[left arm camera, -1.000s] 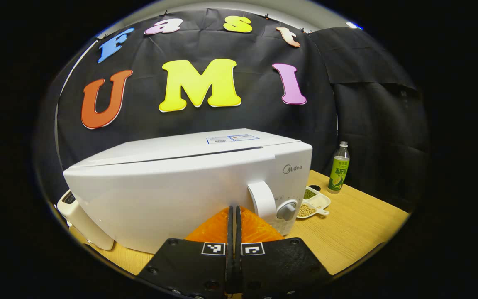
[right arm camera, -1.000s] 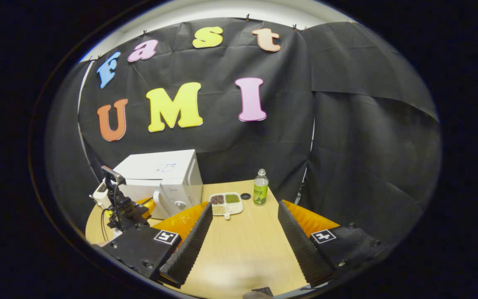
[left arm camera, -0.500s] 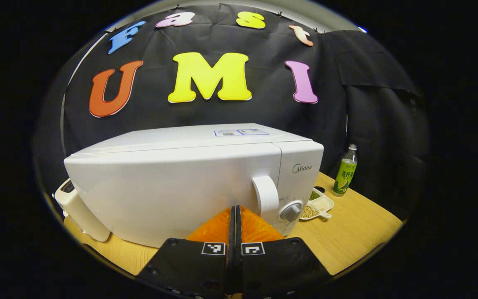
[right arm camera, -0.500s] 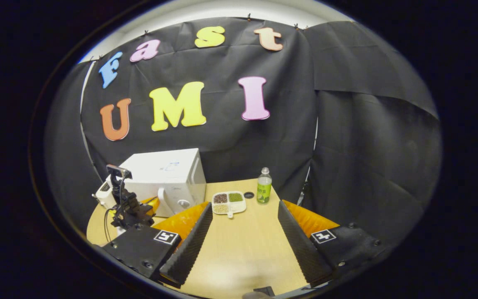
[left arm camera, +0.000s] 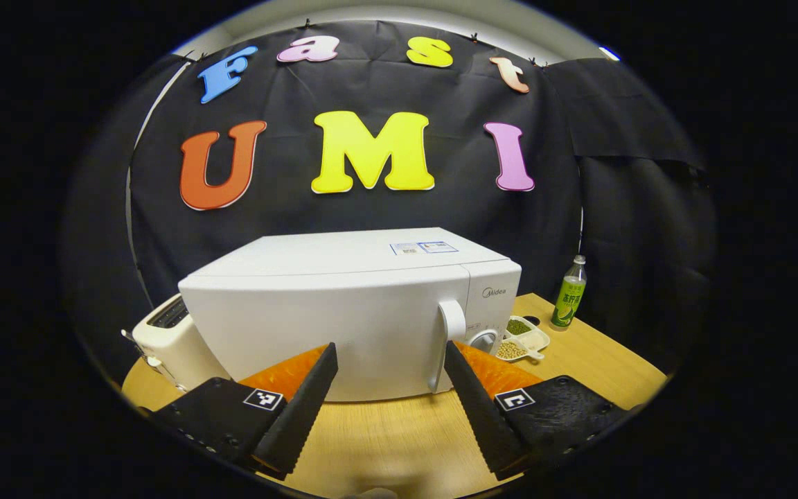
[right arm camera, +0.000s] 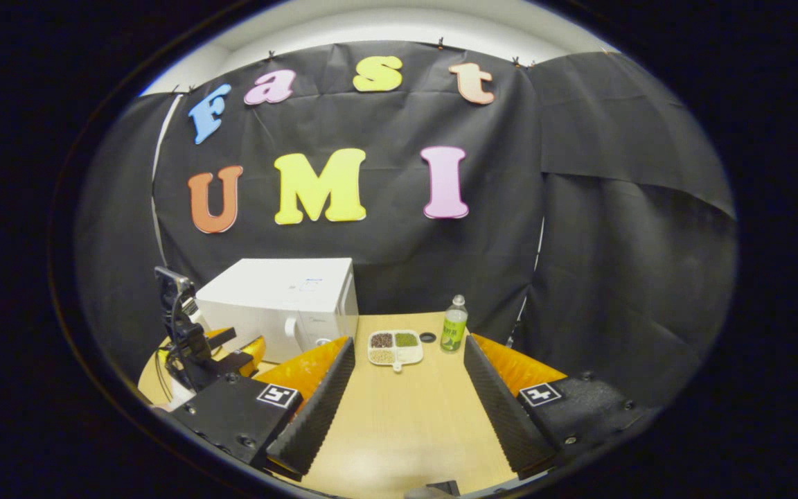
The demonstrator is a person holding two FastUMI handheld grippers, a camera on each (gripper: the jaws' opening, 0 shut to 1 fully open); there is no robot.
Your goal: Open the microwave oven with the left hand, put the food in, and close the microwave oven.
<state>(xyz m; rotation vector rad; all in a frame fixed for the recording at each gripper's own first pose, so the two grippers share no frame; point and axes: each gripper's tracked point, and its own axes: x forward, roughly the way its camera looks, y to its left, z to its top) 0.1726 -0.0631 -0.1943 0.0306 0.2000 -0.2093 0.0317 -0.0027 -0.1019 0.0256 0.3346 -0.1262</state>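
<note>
Now the left gripper [left arm camera: 388,360] stands with its two fingers spread wide apart and nothing between them, while one second ago and half a second ago the same fingers were pressed together in front of the microwave oven [left arm camera: 350,312]. The oven also looks smaller and farther in the left gripper view than before, so this gripper has drawn back from it toward the near edge of the desk [left arm camera: 600,367]. The oven door is shut flat against the body; one second ago a thin gap was seen along its top. The door handle [left arm camera: 449,333] is free, just beyond the right finger of the left gripper and not touched by it.

In the right gripper view the right gripper [right arm camera: 409,360] is open as in the earlier frames, holding nothing above the desk [right arm camera: 399,423]. The food tray [right arm camera: 395,346] with its small compartments of beans lies on the desk beside the oven's right side, outside the oven [right arm camera: 281,305]. A green bottle [right arm camera: 453,324] stands upright near the far edge, just right of the tray. A white toaster [left arm camera: 170,336] stands at the oven's left side, near the left edge.
</note>
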